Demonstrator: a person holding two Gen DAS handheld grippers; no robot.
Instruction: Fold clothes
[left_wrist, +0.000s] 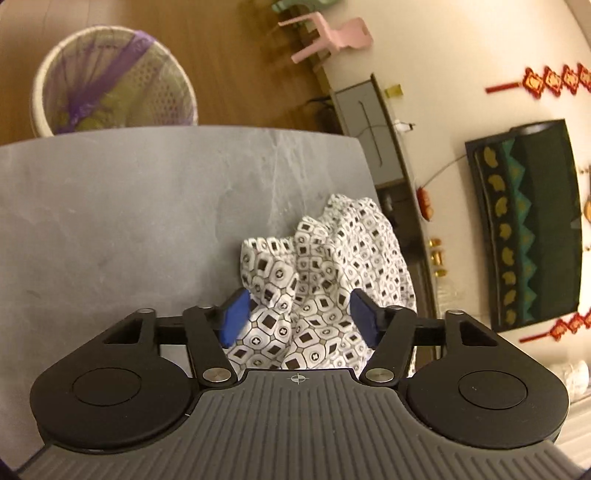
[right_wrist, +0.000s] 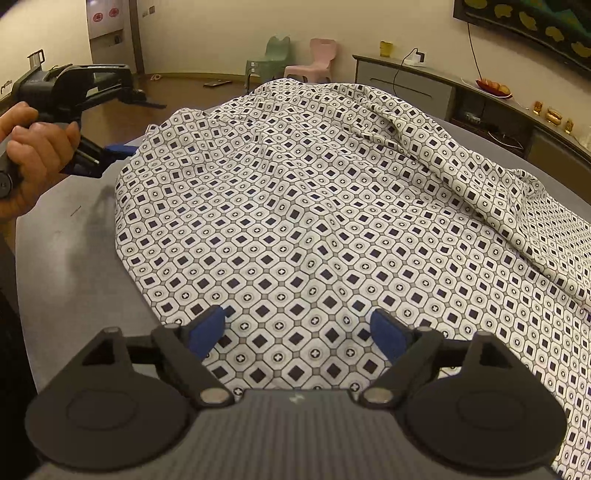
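Observation:
A white garment (right_wrist: 314, 206) with a dark square print lies spread and rumpled over the grey table (right_wrist: 66, 243). My right gripper (right_wrist: 299, 332) hovers open over its near edge, blue pads (right_wrist: 207, 330) wide apart with cloth below them. In the left wrist view a bunched part of the same garment (left_wrist: 325, 266) rises between the blue pads (left_wrist: 234, 317) of my left gripper (left_wrist: 295, 315), which is open around the fold. The right wrist view also shows the left gripper (right_wrist: 120, 150) at the garment's far left edge, held by a hand (right_wrist: 33, 162).
A white laundry basket (left_wrist: 110, 92) with purple and green cloth stands on the wooden floor beyond the table (left_wrist: 110, 221). Pink chair (right_wrist: 314, 62), green chair (right_wrist: 271, 59) and a low cabinet (right_wrist: 406, 83) line the wall. A dark hanging (left_wrist: 528, 221) is on the wall.

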